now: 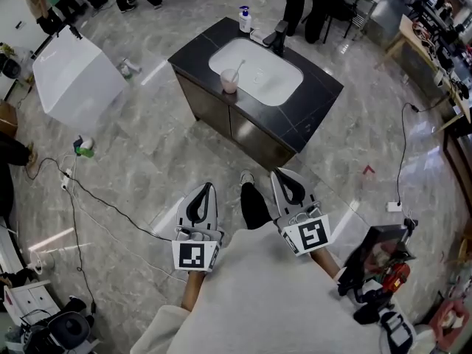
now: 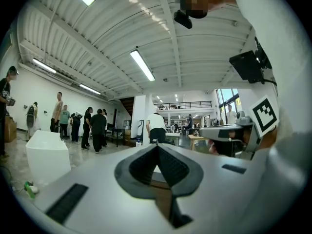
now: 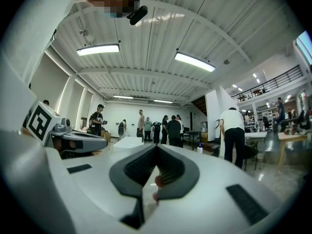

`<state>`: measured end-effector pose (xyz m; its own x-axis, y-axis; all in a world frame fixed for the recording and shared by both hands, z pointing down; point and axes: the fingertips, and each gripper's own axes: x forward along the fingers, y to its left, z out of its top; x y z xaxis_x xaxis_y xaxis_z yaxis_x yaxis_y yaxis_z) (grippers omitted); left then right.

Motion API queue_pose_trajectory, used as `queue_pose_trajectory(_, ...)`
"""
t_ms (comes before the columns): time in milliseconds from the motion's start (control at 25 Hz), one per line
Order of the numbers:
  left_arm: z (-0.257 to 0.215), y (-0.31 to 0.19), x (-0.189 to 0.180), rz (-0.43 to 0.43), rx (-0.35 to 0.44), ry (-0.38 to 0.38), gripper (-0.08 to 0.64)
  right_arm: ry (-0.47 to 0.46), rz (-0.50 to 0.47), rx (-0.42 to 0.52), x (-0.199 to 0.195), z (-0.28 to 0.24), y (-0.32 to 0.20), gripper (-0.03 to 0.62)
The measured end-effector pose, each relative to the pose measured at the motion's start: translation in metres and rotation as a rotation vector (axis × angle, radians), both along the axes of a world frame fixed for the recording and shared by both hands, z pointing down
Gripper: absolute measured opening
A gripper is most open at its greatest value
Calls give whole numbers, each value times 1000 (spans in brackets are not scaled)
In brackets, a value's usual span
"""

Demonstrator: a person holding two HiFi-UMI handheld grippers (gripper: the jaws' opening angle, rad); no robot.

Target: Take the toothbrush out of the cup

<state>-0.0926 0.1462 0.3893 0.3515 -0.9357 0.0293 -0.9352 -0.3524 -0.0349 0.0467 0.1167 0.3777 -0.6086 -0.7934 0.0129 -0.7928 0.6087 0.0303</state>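
The head view looks steeply down from above the person. The left gripper (image 1: 209, 189) and right gripper (image 1: 277, 177) sit low in it, close to the lens, and the black worktop (image 1: 317, 113) lies well ahead of their jaws. Each gripper view rides low just behind its own jaws and faces along them, tilted up so that ceiling fills its upper half. The left gripper view catches the right gripper (image 2: 209, 129) to the right of its jaws. The right gripper view catches the left gripper (image 3: 100, 143) to the left of its jaws. All three views share the white box (image 1: 74, 76) (image 2: 46, 155) (image 3: 127, 141), ahead and left of the jaws.
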Motion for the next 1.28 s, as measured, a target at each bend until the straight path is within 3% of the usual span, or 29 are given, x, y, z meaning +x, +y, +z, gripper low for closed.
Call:
queue_pose_trajectory(600, -9, -174, 12, -1, -16, -15, 3, -18, -55, -32, -10, -5, -164, 3)
queue_pose_trajectory(760, -16, -215, 16, -17, -46, 58, 3, -24, -42, -39, -7, -5, -202, 3)
queue_pose_trajectory(920, -14, -240, 15, 10, -24, -22, 3, -28, -34, -39, -6, -8, -228, 3)
queue_pose_trajectory(1280, -13, -269, 0, 23, -55, -10, 3, -21, -21, -77, -22, -3, -255, 3)
